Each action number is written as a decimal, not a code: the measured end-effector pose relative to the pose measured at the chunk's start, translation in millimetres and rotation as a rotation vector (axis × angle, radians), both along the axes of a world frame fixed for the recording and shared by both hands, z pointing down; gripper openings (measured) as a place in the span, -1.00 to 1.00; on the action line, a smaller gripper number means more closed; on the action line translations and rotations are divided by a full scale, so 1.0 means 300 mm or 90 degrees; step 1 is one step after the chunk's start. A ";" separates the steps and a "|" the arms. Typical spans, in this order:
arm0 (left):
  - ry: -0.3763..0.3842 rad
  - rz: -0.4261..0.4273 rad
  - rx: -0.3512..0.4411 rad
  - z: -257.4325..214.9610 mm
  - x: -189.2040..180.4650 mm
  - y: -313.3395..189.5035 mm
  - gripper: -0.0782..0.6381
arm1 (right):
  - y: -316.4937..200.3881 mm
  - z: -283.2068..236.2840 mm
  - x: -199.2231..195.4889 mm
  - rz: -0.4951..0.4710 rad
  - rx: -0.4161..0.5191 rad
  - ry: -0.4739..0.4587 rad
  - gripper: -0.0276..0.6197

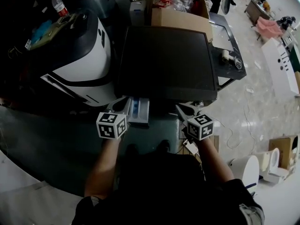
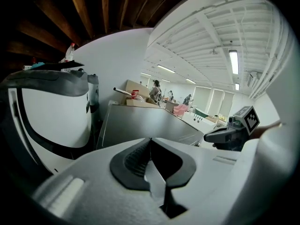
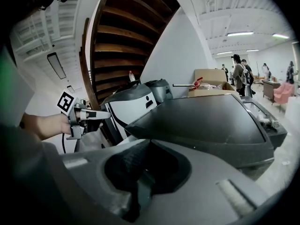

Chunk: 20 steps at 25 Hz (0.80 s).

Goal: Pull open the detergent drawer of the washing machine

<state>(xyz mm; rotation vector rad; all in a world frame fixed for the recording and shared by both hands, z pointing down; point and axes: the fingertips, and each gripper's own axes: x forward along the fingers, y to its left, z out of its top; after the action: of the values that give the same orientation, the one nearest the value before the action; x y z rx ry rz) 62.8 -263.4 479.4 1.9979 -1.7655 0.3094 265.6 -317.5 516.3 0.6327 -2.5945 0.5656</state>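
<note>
The washing machine (image 1: 166, 62) has a dark flat top and fills the middle of the head view. Its detergent drawer (image 1: 139, 110), a pale tray with a blue compartment, stands pulled out from the front at the top left corner. My left gripper (image 1: 122, 104) sits just left of the drawer, shut, with nothing between its jaws (image 2: 150, 140). My right gripper (image 1: 185, 108) is at the machine's front right, also shut and empty (image 3: 149, 142). Each gripper shows in the other's view: the right gripper (image 2: 228, 135) and the left gripper (image 3: 87, 114).
A white and black appliance (image 1: 82, 50) stands close on the left with a plastic bottle (image 1: 58, 4) on it. Behind the machine is a cardboard box (image 1: 180, 14). A tape roll (image 1: 225, 55) lies on a side surface. White fixtures (image 1: 255, 168) stand on the floor at right.
</note>
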 end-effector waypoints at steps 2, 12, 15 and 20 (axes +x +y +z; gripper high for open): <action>-0.001 -0.012 0.012 -0.028 0.034 -0.009 -0.75 | -0.013 -0.023 0.023 -0.018 0.009 -0.008 -0.91; -0.028 -0.059 0.081 -0.190 0.152 0.006 -0.75 | -0.036 -0.219 0.157 -0.053 0.091 -0.058 -0.91; -0.031 -0.052 0.099 -0.237 0.150 0.006 -0.75 | -0.048 -0.307 0.145 -0.040 0.117 -0.087 -0.91; -0.041 -0.042 0.133 -0.349 0.099 0.019 -0.75 | -0.025 -0.459 0.051 -0.048 0.161 -0.126 -0.91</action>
<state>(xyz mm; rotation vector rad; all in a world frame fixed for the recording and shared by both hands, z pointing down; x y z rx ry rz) 92.5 -257.8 374.8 2.0871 -1.9698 0.1756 281.0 -325.1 378.5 0.5781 -2.8912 0.2898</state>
